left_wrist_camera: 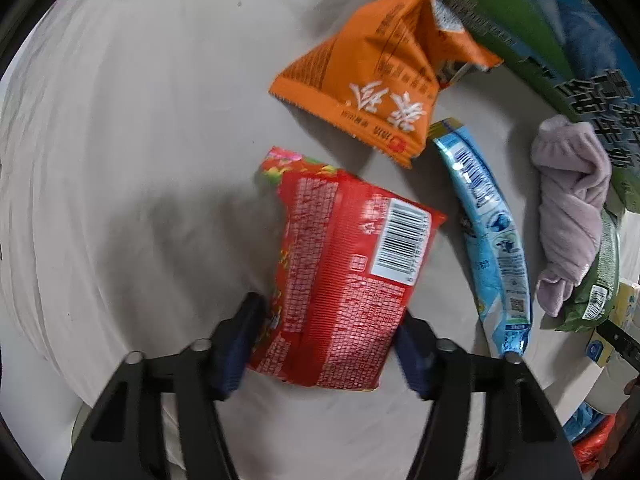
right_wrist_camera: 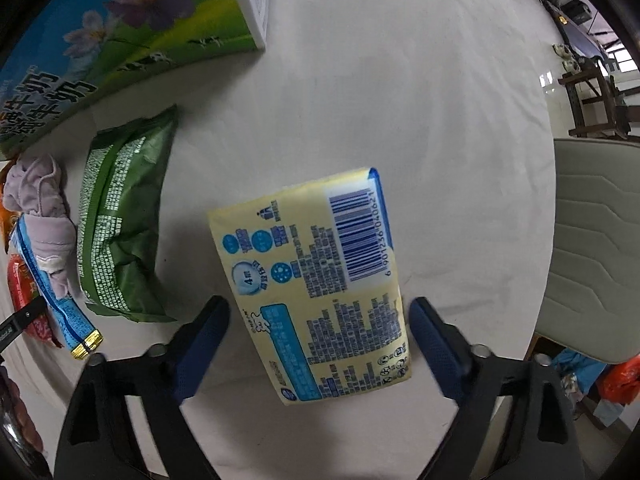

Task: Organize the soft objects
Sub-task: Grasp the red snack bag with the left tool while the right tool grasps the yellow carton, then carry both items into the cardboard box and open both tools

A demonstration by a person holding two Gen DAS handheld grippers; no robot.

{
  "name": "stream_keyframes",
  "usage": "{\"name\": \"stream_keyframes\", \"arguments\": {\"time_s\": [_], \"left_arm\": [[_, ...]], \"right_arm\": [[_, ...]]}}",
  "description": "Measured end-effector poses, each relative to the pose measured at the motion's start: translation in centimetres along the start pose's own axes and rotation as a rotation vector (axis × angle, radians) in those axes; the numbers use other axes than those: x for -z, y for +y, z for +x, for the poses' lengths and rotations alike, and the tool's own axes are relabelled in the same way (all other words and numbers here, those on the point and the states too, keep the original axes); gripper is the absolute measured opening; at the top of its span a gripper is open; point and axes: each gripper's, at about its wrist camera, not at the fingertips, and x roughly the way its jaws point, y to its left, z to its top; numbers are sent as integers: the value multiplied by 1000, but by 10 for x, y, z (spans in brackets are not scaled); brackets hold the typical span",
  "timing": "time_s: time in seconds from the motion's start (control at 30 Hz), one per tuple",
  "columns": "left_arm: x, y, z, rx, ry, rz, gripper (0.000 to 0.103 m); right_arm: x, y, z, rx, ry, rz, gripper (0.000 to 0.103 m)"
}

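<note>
Left gripper [left_wrist_camera: 326, 344] pinches the red snack bag [left_wrist_camera: 340, 280] at its near end, both pads touching the bag. Right gripper [right_wrist_camera: 320, 344] straddles the yellow tissue pack [right_wrist_camera: 316, 284], fingers spread; a gap shows at the left pad, contact at the right pad cannot be told. Orange bag [left_wrist_camera: 376, 80], blue pouch [left_wrist_camera: 484, 240], lilac cloth [left_wrist_camera: 572, 200] and green bag [right_wrist_camera: 120, 220] lie on the white tablecloth [left_wrist_camera: 140, 120], near the milk carton box [right_wrist_camera: 100, 40].

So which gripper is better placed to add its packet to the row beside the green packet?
Probably right: the yellow tissue pack between its gripper lies just beside the green packet.
</note>
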Motion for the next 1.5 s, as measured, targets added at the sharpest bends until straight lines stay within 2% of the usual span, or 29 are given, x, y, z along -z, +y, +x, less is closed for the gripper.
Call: {"name": "stream_keyframes", "arguments": {"time_s": [0.07, 0.27, 0.3, 0.5, 0.67, 0.8, 0.83, 0.87, 1.0, 1.1, 1.3, 1.5], "left_arm": [[6, 1, -2, -14, -13, 10, 49], [37, -9, -26, -37, -54, 28, 46], [37, -18, -21, -35, -58, 32, 46], [70, -41, -54, -37, -115, 91, 46], [106, -63, -98, 37, -161, 122, 46], [117, -84, -141, 88, -212, 166, 46], [118, -99, -150, 99, -225, 176, 46], [116, -104, -155, 110, -237, 187, 46], [105, -133, -192, 177, -274, 219, 46], [78, -142, -217, 220, -301, 239, 46], [7, -157, -250, 249, -342, 283, 46], [-83, -168, -233, 268, -298, 286, 46]], "right_arm": [[-1, 0, 12, 28, 13, 8, 71], [5, -5, 21, -8, 16, 12, 69], [9, -7, 23, -11, 22, 12, 69], [32, -1, 15, -55, -5, -13, 68], [59, 4, -6, -126, -52, -49, 68], [77, 7, -33, -183, -96, -81, 68], [80, 7, -41, -198, -112, -91, 68], [82, 9, -68, -207, -122, -96, 68], [80, 8, -127, -244, -185, -120, 68], [72, 9, -170, -270, -233, -126, 68], [28, 12, -215, -264, -311, -101, 68], [-45, 30, -223, -253, -313, -60, 68]]}}
